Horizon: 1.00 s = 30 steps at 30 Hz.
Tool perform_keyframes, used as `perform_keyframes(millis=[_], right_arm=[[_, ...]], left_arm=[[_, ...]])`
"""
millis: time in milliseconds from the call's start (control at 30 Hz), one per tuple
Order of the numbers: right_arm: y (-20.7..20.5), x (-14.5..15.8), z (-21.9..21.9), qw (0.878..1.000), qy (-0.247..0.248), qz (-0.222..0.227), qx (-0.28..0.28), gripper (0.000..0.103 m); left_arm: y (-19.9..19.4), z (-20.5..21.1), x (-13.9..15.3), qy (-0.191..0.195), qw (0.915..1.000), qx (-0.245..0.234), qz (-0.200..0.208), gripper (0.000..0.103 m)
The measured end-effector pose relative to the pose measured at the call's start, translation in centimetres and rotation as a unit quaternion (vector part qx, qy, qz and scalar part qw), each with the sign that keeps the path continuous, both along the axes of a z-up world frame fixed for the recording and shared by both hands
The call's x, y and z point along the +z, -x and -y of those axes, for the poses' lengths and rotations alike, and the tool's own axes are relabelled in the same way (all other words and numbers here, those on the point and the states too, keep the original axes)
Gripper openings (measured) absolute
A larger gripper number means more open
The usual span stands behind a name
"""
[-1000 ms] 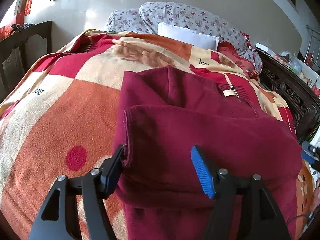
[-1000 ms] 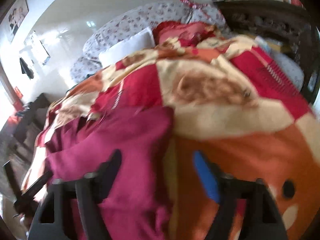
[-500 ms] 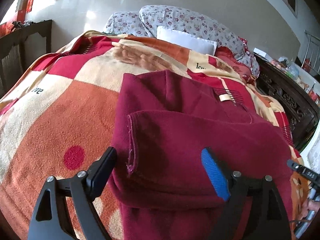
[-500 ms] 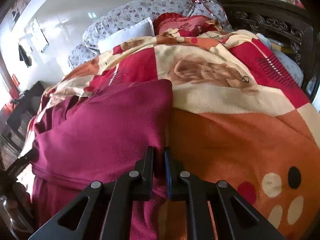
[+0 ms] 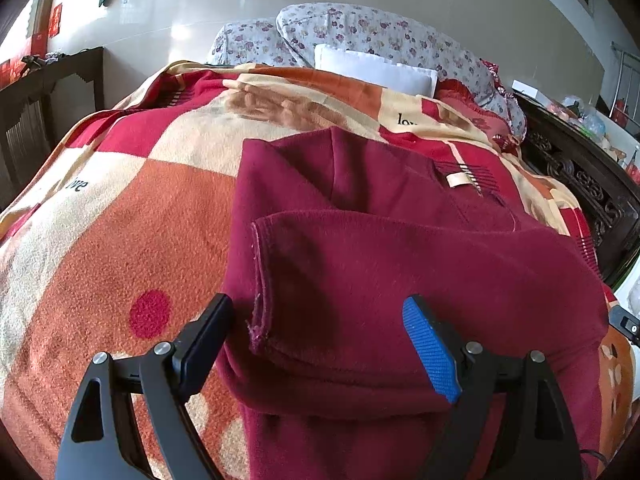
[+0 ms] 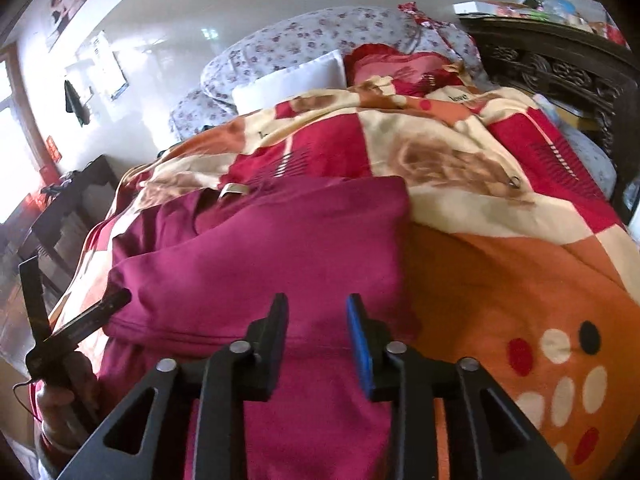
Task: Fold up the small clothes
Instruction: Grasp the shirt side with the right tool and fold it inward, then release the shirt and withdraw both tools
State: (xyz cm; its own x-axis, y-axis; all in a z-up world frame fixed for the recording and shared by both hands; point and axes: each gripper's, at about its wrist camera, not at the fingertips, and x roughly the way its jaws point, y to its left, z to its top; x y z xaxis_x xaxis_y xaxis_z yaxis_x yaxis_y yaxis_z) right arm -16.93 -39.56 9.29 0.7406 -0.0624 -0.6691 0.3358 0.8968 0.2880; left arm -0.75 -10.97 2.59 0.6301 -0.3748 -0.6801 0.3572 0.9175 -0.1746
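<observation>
A maroon garment (image 5: 400,248) lies partly folded on a bed covered by an orange, red and cream blanket (image 5: 120,208). Its near part is doubled over, with a hemmed edge at the left and a small beige tag (image 5: 458,179) farther back. My left gripper (image 5: 320,336) is open and empty, its jaws wide apart just above the garment's near fold. In the right wrist view the garment (image 6: 280,248) fills the left half. My right gripper (image 6: 318,328) is open with a narrow gap, hovering over the garment's near right edge, holding nothing.
Floral pillows (image 5: 360,36) and a white pillow (image 5: 372,68) lie at the head of the bed. A dark carved wooden headboard or cabinet (image 6: 560,76) stands at the right. A dark bench (image 5: 32,96) stands at the left. The left gripper's handle (image 6: 68,332) shows at lower left.
My right gripper was shut on the garment's edge half a second ago and has now opened and let go. My left gripper drew back slightly, its jaws staying open.
</observation>
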Motion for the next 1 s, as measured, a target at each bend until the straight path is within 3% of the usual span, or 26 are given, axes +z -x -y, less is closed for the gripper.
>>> perform_keyframes(millis=[167, 500, 700, 1000], right_arm=[[-1.4, -2.6, 1.1, 0.999, 0.011, -0.045, -0.015, 0.040], [1.2, -1.1, 0.5, 0.999, 0.008, -0.031, -0.015, 0.044], [0.0, -3.5, 1.0, 0.998, -0.007, -0.057, -0.018, 0.050], [5.7, 0.0, 0.0, 0.999, -0.004, -0.034, -0.003, 0.054]], left_arm=[[0.0, 0.6, -0.4, -0.023, 0.9997, -0.003, -0.001, 0.089], [-0.3, 1.1, -1.0, -0.050, 0.9987, 0.000, -0.008, 0.096], [-0.8, 0.8, -1.7, -0.045, 0.9986, 0.003, -0.029, 0.099], [0.8, -0.4, -0.4, -0.047, 0.9982, 0.020, -0.032, 0.099]])
